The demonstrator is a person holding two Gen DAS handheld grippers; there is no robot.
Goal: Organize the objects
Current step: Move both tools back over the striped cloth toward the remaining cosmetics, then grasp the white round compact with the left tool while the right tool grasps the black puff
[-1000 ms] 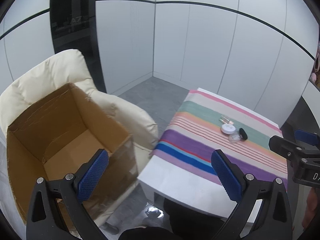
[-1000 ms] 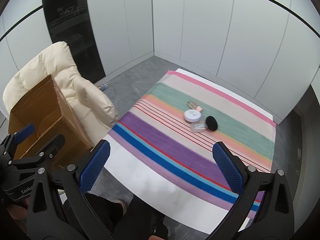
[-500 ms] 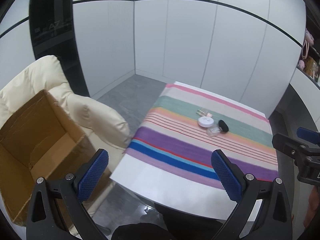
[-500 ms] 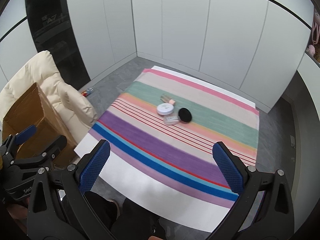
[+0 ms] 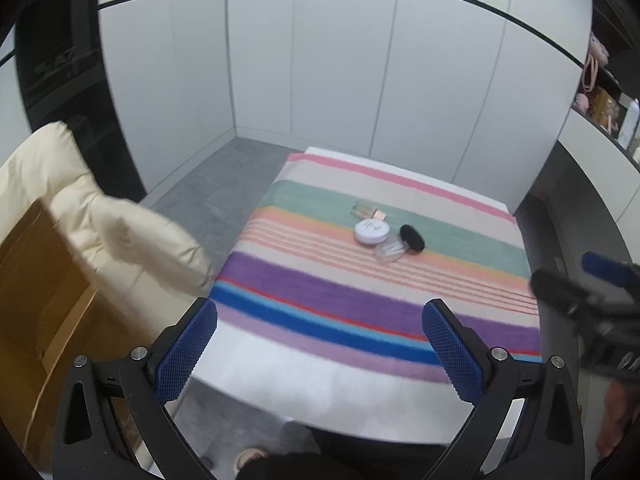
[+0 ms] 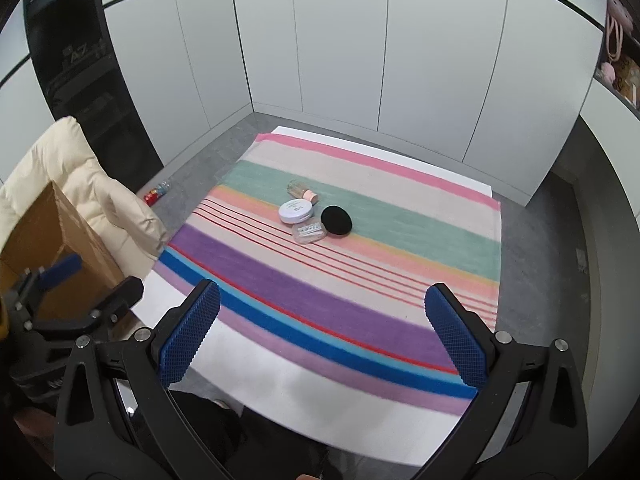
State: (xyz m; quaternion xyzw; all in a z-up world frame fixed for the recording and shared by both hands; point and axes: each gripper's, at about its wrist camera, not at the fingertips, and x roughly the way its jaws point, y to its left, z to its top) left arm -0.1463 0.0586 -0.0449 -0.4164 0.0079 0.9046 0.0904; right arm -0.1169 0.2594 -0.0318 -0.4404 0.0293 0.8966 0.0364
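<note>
Left gripper (image 5: 320, 344) and right gripper (image 6: 324, 332) both spread wide and holding nothing, poised over the near edge of the striped cloth (image 6: 304, 304), side by side. Straight ahead and well apart from either: a tight cluster mid-cloth, with white round jar (image 6: 296, 211), black puff (image 6: 337, 220) touching a clear little case (image 6: 309, 232), and a small bottle (image 6: 302, 192) lying on its side behind, long axis running left-right. Probably the right nearer, cluster sitting about centred between its jaws; cardboard box (image 5: 40, 300) off left beside the cream chair (image 5: 100, 232), nearer the left.
</note>
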